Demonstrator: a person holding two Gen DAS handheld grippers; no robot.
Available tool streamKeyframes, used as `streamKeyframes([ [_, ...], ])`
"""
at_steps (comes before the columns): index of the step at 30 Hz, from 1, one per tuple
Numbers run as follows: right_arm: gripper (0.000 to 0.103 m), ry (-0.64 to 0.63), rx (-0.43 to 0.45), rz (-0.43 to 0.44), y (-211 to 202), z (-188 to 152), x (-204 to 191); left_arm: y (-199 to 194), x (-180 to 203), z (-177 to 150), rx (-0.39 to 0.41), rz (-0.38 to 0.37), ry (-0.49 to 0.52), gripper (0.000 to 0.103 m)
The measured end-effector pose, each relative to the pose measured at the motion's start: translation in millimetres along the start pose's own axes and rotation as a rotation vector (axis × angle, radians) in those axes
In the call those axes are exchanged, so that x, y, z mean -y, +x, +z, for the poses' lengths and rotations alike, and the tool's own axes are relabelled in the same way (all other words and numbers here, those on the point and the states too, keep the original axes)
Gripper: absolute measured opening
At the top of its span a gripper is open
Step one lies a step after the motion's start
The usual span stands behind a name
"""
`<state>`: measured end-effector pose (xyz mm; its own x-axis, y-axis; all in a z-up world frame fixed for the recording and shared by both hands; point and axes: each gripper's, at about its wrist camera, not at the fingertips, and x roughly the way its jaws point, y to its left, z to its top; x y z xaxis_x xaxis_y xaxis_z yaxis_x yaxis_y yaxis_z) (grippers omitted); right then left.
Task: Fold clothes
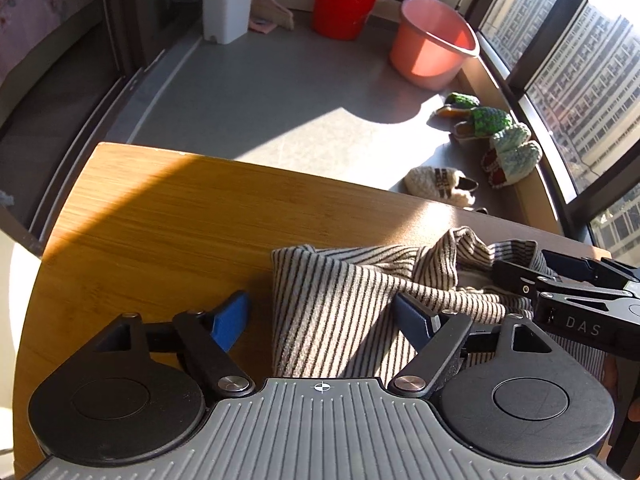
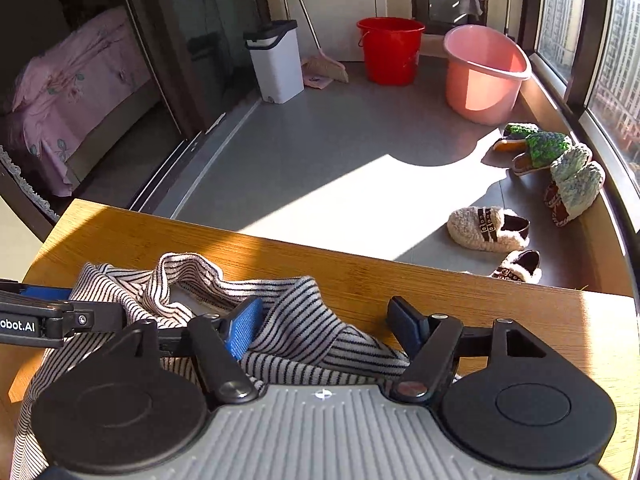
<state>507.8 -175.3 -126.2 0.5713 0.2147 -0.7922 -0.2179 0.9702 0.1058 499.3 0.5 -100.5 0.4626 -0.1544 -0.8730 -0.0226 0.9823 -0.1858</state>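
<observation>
Setting: enclosed balcony of a high-rise home, adjoining a bedroom. Evidence:
- grey floor (image 2: 320, 140) bounded by a curved run of dark-framed windows (image 2: 580, 60) looking onto apartment towers
- red bucket (image 2: 390, 50), pink basin (image 2: 486, 74), white lidded bin (image 2: 276, 62) and broom (image 2: 320, 66) grouped at the far end
- knitted slippers (image 2: 548, 148) and fleece slippers (image 2: 486, 229) lined up under the windows
- sliding glass door (image 2: 192, 40) giving onto a bed with a pink floral cover (image 2: 72, 80)
- wooden table (image 1: 160, 240) in the foreground, partly sunlit

Right tool (image 2: 326, 322) gapes wide over the striped garment (image 2: 304, 336) crumpled on the wooden table (image 2: 360, 272)
</observation>
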Motion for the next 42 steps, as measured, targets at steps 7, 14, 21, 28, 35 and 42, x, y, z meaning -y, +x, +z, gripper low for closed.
streamKeyframes([
  [7, 0.011, -0.1, 0.009, 0.02, -16, -1, -19, -9, 3, -2, 0.035, -0.065, 0.036, 0.04],
  [14, 0.008, -0.065, 0.059, 0.114, -73, -1, -22, -58, -1, -11, 0.118, -0.154, 0.08, 0.022],
  [21, 0.008, 0.07, -0.025, 0.2, -152, -63, -35, -130, -31, -73, 0.044, -0.248, 0.141, 0.019],
  [28, 0.007, 0.225, -0.175, 0.188, -179, -150, -64, -146, -86, -135, -0.148, -0.265, 0.043, 0.013],
  [35, 0.045, 0.31, -0.096, 0.049, -223, -190, -91, -154, -115, -120, -0.119, -0.431, -0.188, 0.044],
  [42, 0.09, 0.462, 0.071, -0.204, -254, -168, -55, -158, -103, -99, -0.039, -0.535, -0.269, 0.084],
])
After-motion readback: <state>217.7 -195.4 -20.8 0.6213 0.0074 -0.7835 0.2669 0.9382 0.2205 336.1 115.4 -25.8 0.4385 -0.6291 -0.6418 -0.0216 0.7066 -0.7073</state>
